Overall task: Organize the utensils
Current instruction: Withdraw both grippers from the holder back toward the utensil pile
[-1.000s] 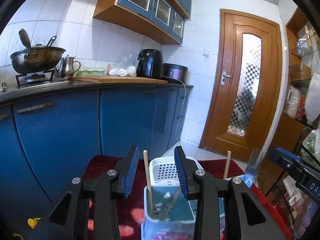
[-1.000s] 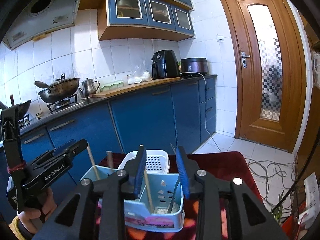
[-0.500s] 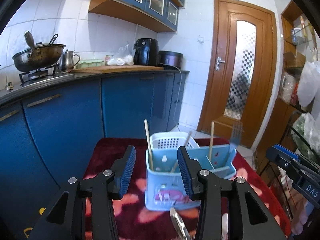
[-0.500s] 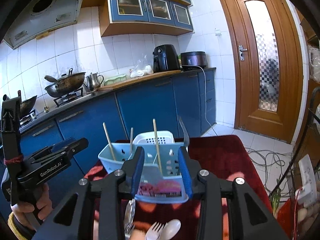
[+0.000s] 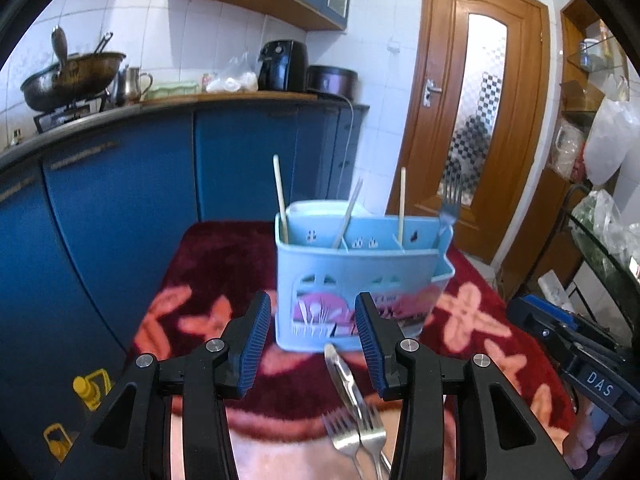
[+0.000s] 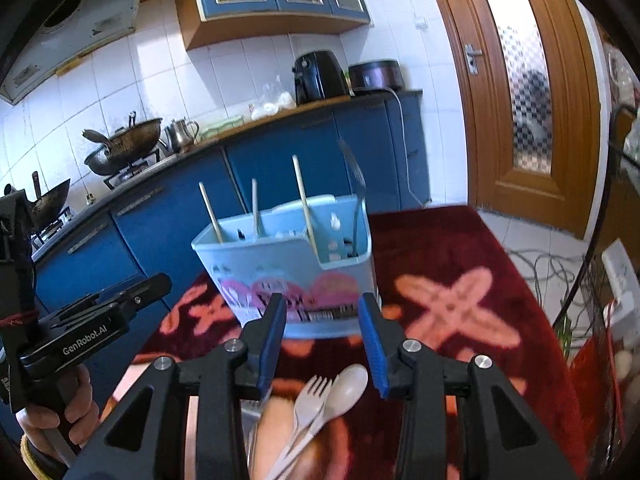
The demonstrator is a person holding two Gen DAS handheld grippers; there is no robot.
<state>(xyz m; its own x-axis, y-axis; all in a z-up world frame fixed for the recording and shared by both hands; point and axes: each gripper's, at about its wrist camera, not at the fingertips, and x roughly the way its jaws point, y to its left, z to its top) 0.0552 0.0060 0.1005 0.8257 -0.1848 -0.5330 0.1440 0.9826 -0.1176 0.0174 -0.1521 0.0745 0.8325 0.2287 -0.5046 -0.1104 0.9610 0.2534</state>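
Left gripper state: the left gripper (image 5: 309, 334) was seen with its jaws standing apart and nothing between the pads; over the last second they had been opening a little, with no utensil caught in the gap.
Right gripper state: the right gripper (image 6: 322, 334) was likewise parted and empty, its jaws having just been opening.
Pose: both grippers were pointed forward and tilted downward toward the cloth, side by side; the left one was seen held in a hand (image 6: 60, 412) at the lower left of the right wrist view.
Utensils below the left gripper: metal forks (image 5: 354, 432) lay crossed with another metal piece just under and ahead of the pads, on the red patterned cloth (image 5: 200, 264).
Utensils below the right gripper: a pale plastic fork (image 6: 308, 400) and a pale plastic spoon (image 6: 348, 386) lay touching each other, just beneath the gap.
Caddy: the light blue utensil caddy (image 5: 356, 280) stood upright straight ahead of both grippers, holding chopsticks (image 5: 280, 196) and an upright fork (image 5: 450, 200).
Risk, double pick: because the loose pieces overlapped, two could be pinched at once, or one could be dragged along and dropped.
Risk, slip: a thin flat handle lying on soft cloth could be missed by the pads or could swivel in them.
Risk, caddy: it looked light, so it could be nudged or tipped if struck during a drop-in.
Risk, crowding: with both grippers near each other, a collision was judged possible.
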